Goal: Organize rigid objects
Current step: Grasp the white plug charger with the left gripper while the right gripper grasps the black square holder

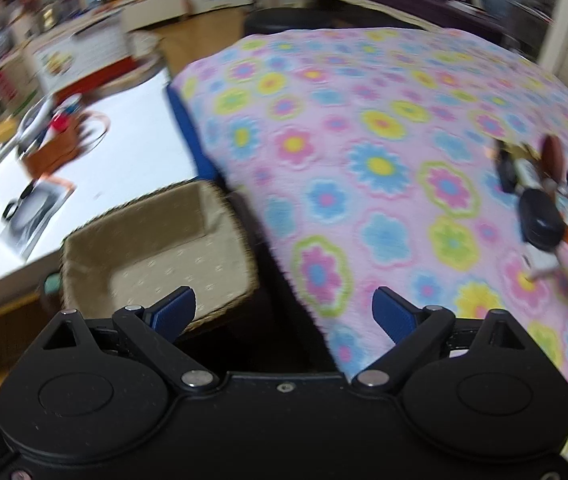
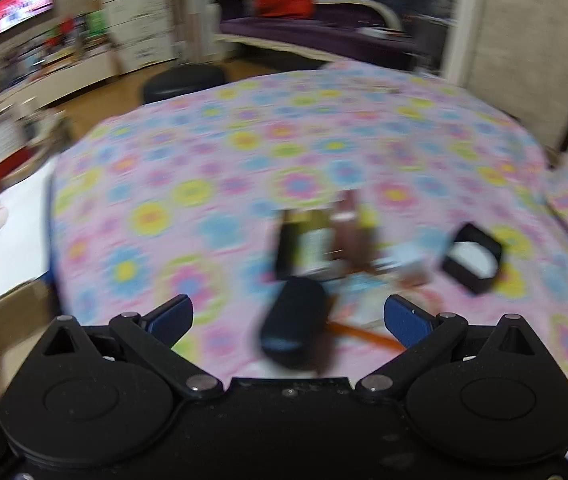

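- Leftmost, in the left wrist view, a white table [image 1: 132,160] carries blurred clutter.
- Just beside it, a woven basket [image 1: 156,248] with a pale dotted lining sits empty below the edge of the flowered blanket [image 1: 364,152].
- Above the basket's near corner, the left gripper [image 1: 284,308] hangs with blue pads spread wide, nothing between them.
- Further right, the small objects [image 1: 544,204] lie clustered on the blanket, well apart from the basket.
- From the right wrist view, the right gripper [image 2: 288,318] is spread wide over a dark oval object [image 2: 292,328], pads not touching it.
- Rightmost, a black square box [image 2: 472,258] with white inside lies tilted.
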The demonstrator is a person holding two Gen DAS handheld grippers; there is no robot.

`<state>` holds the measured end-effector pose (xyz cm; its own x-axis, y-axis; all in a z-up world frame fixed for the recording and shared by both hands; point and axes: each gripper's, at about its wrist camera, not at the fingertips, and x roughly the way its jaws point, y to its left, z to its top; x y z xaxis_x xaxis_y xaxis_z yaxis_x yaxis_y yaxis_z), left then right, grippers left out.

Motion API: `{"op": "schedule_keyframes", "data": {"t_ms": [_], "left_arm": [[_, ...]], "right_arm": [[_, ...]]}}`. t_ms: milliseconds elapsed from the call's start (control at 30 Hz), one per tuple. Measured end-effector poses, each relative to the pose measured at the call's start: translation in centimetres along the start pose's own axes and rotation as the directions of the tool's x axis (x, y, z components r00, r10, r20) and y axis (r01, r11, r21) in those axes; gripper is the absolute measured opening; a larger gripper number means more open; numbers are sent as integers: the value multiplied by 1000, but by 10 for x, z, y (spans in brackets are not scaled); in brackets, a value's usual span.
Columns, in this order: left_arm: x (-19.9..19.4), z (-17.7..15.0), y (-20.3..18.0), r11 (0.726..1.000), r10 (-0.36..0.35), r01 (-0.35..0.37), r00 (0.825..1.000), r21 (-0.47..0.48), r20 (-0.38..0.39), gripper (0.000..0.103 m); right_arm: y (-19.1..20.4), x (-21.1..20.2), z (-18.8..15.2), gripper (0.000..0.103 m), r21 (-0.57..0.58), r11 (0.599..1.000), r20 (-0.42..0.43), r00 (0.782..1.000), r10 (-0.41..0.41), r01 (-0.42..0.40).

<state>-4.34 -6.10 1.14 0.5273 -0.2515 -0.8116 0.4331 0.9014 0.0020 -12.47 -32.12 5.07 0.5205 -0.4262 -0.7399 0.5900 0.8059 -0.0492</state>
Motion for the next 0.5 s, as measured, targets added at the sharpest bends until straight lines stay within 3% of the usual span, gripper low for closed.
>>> {"op": "schedule_keyframes", "data": {"t_ms": [167,267,400,500], "left_arm": [[-11,-1,-36,993,-23,18,999,114,44,91],[-13,1,-63,984,-108,102,994,143,33,91],[-6,7,-104,967,-203,201,979,159,-3,92],[2,11,-135,958,-225,226,974,176,-26,92]], "right_arm": [[-68,34,19,94,127,985,-61,992,-108,115],[-102,47,25,89,167,973,-83,985,-150,162],[-127,56,30,89,175,967,-77,982,-173,184],[-127,60,29,89,170,968,-79,982,-171,183]]}}
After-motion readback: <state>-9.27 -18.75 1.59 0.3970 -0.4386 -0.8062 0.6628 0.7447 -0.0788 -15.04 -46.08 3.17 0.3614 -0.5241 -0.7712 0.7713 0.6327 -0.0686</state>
